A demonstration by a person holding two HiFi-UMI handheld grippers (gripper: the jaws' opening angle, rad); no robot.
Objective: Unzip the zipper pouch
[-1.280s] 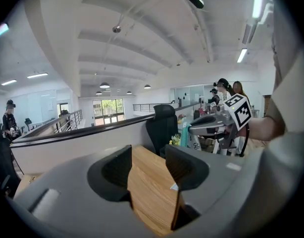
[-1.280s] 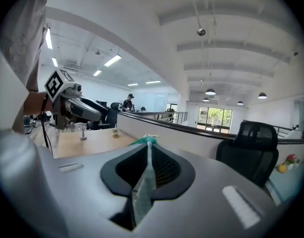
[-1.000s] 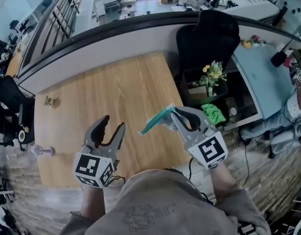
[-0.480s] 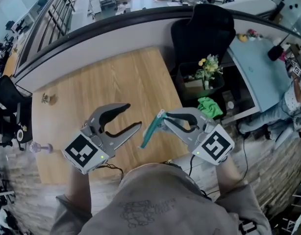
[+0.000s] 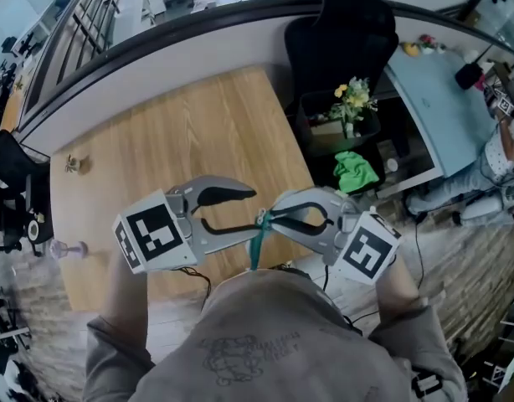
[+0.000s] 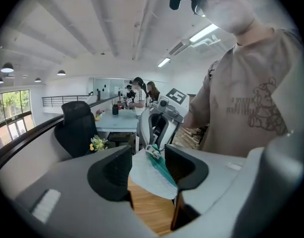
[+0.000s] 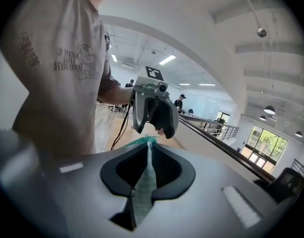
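Visibly, pale teal-zipped pouch [image 5: 255,246] hangs from right tongs [image 5: 267,219].

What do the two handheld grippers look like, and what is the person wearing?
The left gripper and right gripper are light grey, with curved jaws lined by black textured pads. Each carries a white cube with black square markers. A thin black cable trails from the left one. The person wears a beige short-sleeved T-shirt with a chest print.
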